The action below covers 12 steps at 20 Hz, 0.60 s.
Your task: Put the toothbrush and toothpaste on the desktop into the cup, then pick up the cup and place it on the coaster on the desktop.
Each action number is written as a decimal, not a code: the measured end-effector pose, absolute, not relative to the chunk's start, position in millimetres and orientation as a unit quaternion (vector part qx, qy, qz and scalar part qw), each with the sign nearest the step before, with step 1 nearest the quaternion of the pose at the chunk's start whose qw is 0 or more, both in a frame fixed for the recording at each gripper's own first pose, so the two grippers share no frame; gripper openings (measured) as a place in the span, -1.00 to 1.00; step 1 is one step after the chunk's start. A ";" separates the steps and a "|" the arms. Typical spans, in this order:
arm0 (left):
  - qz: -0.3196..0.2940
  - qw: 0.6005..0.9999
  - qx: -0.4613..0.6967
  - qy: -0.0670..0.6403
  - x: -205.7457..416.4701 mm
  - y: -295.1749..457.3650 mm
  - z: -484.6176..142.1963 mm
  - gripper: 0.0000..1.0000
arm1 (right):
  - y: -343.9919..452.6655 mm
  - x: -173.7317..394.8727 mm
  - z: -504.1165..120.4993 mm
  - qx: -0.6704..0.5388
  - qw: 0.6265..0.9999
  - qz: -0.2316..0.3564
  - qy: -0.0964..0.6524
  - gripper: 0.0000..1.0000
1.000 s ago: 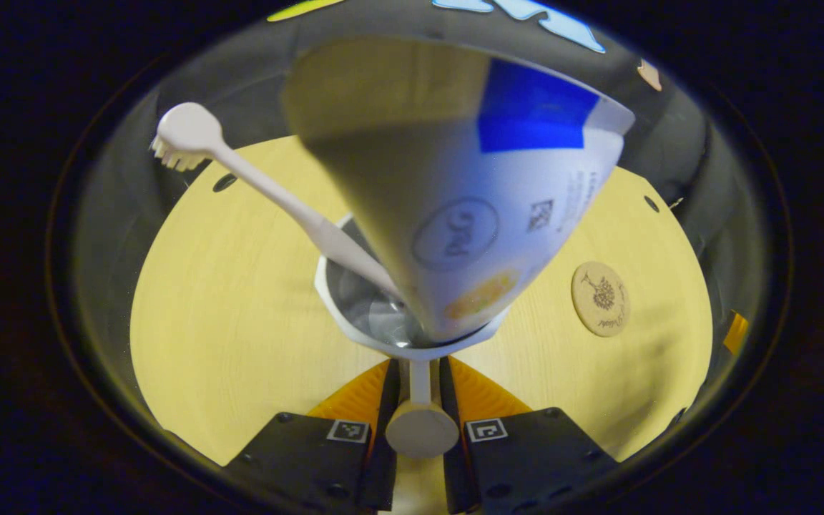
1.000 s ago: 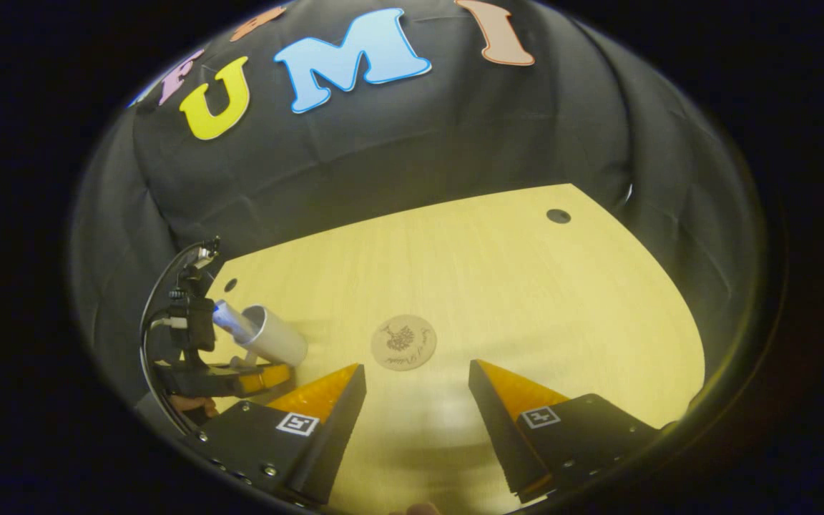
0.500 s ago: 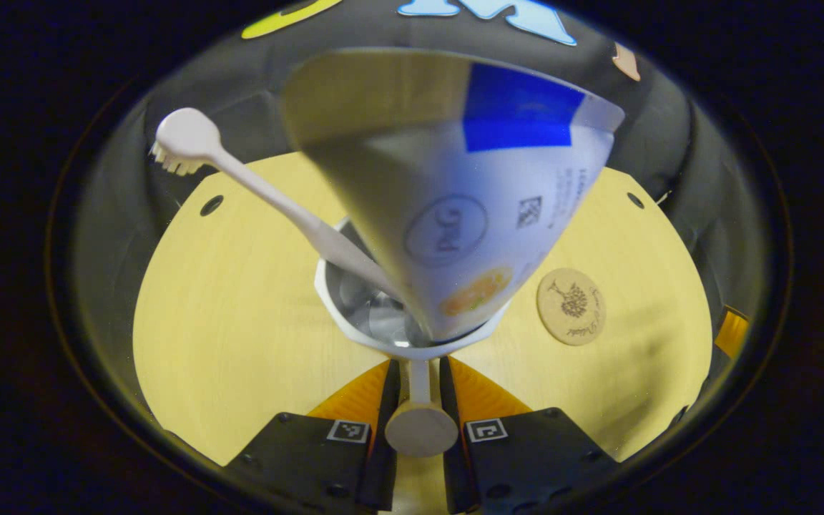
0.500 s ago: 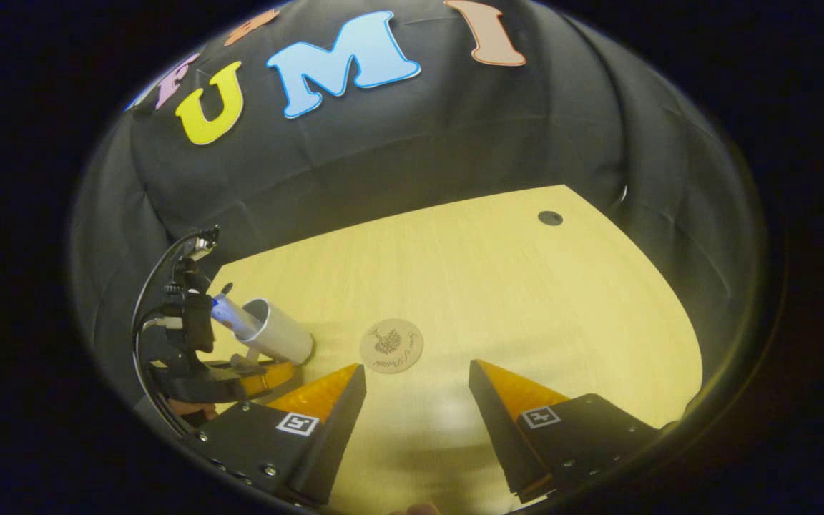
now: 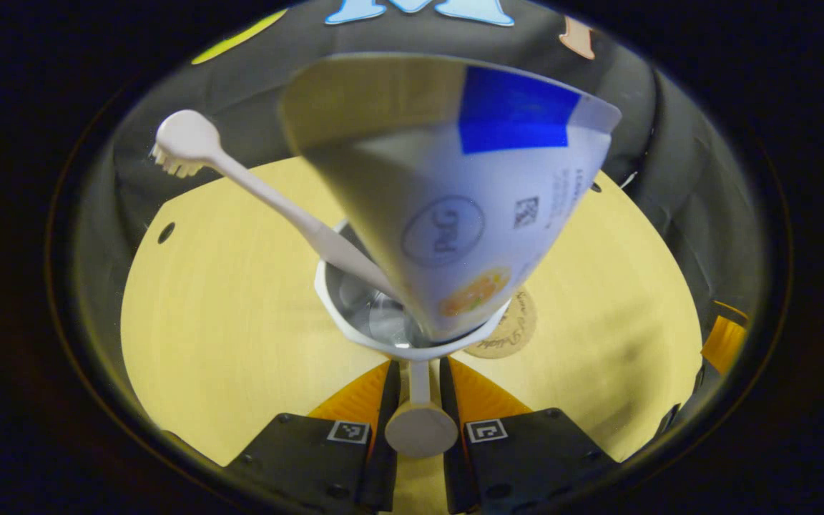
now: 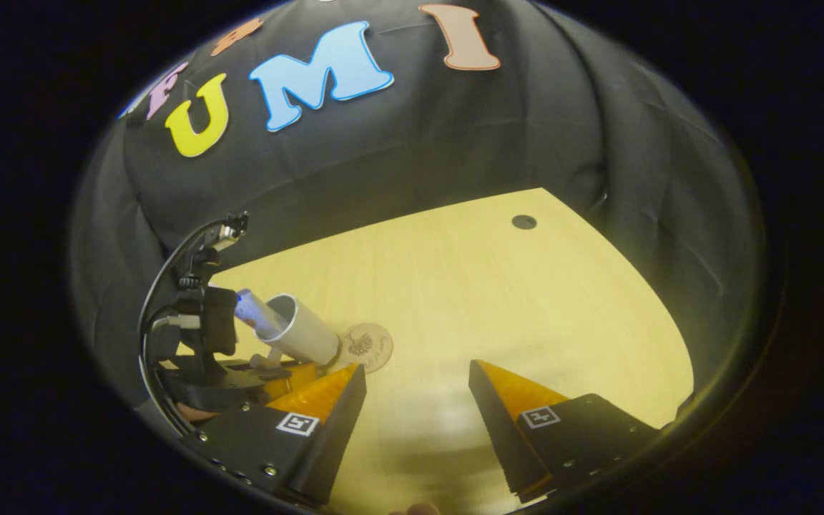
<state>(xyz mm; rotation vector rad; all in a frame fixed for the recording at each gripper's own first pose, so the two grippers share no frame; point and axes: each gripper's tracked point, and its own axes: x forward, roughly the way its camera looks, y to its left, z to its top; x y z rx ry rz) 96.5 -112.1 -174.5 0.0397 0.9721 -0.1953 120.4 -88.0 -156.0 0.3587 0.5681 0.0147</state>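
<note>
My left gripper [image 5: 419,372] pinches the cup [image 5: 412,315] handle; toothbrush [image 5: 254,182] and toothpaste [image 5: 455,186] inside, coaster [image 5: 508,332] partly behind. My right gripper [image 6: 415,390] is spread.

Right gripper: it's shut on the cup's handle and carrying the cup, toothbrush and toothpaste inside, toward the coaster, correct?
Wrong gripper. The left gripper is shut on the cup's handle, as the left gripper view shows; the right gripper is open and holds nothing. The rest stands: the toothbrush and toothpaste are in the cup, near the coaster.
</note>
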 end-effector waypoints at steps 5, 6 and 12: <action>-0.112 0.875 0.033 0.470 107.7 -162.6 -183.6 -0.31 | -114.3 113.4 -163.3 0.193 0.940 -0.011 0.282 0.73; -0.114 0.873 0.033 0.472 108.9 -166.4 -186.6 -0.31 | -120.3 111.3 -164.8 0.194 0.939 -0.015 0.283 0.73; -0.114 0.868 0.052 0.480 114.2 -179.4 -195.8 -0.31 | -138.9 111.9 -169.6 0.206 0.936 -0.025 0.285 0.73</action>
